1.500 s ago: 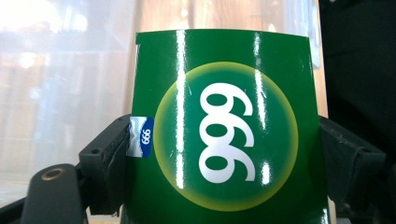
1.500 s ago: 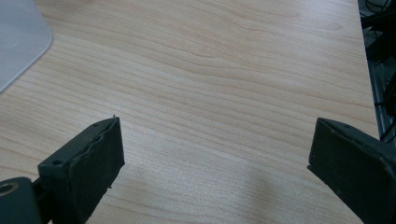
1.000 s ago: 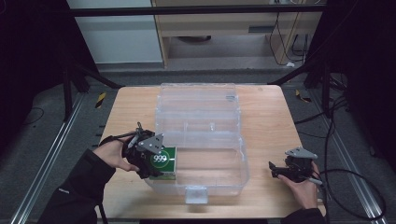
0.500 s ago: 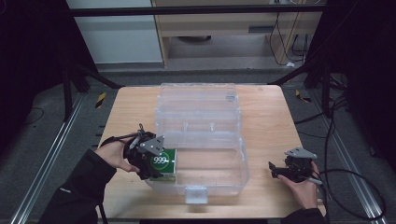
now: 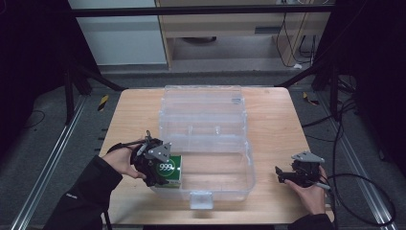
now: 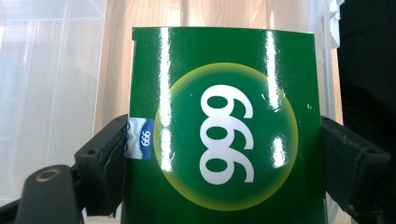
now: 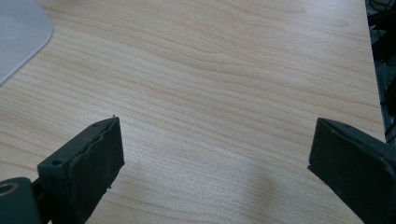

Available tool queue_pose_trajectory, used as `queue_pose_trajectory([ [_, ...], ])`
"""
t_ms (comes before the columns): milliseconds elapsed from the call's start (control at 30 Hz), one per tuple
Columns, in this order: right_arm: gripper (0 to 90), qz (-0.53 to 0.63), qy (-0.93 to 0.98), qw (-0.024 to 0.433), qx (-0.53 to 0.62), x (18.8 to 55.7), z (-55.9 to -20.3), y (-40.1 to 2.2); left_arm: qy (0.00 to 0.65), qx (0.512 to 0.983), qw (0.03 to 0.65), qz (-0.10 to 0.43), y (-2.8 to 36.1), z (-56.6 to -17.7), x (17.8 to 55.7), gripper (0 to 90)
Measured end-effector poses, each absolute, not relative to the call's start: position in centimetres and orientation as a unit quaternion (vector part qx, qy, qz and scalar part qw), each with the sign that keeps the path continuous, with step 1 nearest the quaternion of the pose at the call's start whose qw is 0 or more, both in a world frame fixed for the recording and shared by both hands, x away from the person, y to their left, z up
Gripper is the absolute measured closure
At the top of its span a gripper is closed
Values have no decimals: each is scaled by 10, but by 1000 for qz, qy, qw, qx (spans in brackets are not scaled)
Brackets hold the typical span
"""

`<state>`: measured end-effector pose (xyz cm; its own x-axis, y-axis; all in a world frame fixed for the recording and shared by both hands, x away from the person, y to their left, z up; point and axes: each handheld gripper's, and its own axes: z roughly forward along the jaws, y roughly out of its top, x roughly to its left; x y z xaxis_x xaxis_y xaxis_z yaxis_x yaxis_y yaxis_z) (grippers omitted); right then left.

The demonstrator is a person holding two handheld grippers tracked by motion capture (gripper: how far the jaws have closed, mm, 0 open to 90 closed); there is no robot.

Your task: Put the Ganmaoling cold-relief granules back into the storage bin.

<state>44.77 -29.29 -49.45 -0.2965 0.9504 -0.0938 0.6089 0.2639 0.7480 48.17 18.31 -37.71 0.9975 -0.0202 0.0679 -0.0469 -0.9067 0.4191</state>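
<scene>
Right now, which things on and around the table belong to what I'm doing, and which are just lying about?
In the job:
- green box, between the left gripper jaws, which have just been opening
- clear plastic case, lid up, box at its near left corner

Lying about:
- right gripper, open over bare table
- yellow-black items on the floor

Glossy card, clear plastic, pale wood

I see the green box (image 6: 224, 135) as glossy printed card catching glare streaks, the storage bin (image 5: 210, 143) as smooth transparent plastic, my worktop (image 7: 224, 70) as matt, pale wood with visible grain, and the fingers (image 7: 88, 168) as matt black with ridged pads.
</scene>
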Motion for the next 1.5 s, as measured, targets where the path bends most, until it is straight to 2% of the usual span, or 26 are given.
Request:
queue_pose_trajectory([
  [367, 31, 307, 745, 277, 523, 448, -494, -293, -9, 980, 196, 31, 180, -379, 483, 133],
  [667, 30, 308, 744, 276, 524, 448, -494, -293, 8, 967, 248, 64, 189, -348, 478, 126],
  [867, 31, 314, 737, 277, 531, 447, -493, -294, 45, 958, 273, 80, 202, -336, 476, 180],
  [1100, 37, 319, 730, 279, 536, 446, -491, -295, 125, 937, 304, 116, 233, -329, 469, 260],
  [1500, 38, 321, 725, 283, 540, 445, -490, -295, 317, 872, 337, 163, 293, -368, 462, 267],
])
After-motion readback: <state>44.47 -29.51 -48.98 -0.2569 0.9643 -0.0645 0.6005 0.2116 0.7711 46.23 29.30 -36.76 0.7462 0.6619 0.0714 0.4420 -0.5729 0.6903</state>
